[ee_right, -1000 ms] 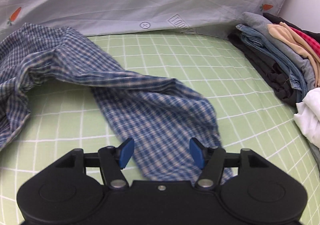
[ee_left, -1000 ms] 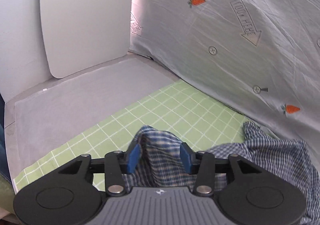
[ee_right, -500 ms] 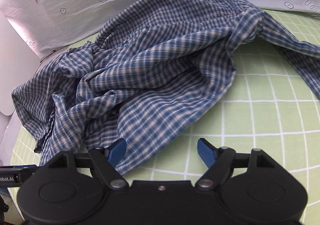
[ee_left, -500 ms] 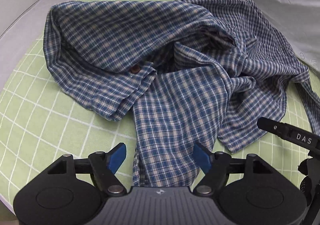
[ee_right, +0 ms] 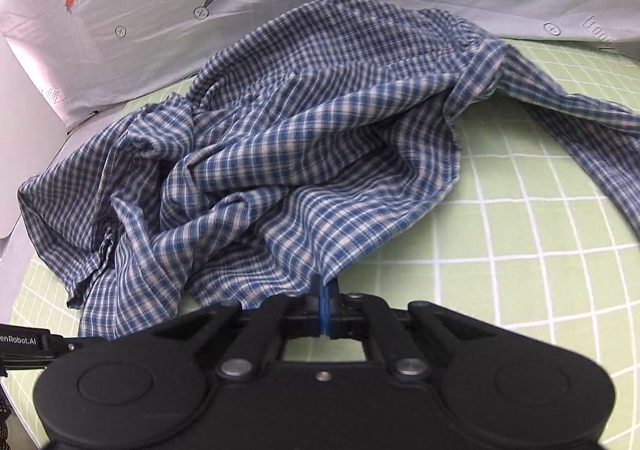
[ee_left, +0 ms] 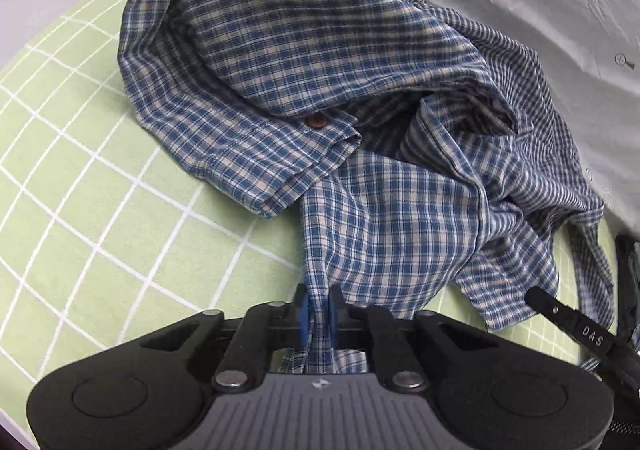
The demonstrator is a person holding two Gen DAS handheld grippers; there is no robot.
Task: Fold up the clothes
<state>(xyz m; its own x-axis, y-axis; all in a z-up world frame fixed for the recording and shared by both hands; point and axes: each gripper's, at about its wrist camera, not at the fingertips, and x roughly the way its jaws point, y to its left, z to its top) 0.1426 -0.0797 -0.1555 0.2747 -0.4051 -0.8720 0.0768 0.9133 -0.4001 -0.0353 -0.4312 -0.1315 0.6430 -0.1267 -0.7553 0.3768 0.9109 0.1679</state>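
Both grippers, open half a second ago, are now pinching the shirt (ee_left: 320, 89): left (ee_left: 318, 316) and right (ee_right: 324, 308) at lower centre; thin edges are risking slipping out when lifted.

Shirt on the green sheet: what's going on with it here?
A person with a gripper in each hand is starting to fold a blue plaid shirt. It lies crumpled on the green grid sheet, not yet spread out. The left gripper is shut on one edge of the cloth, and the right gripper is shut on another edge. No fold has been made yet.
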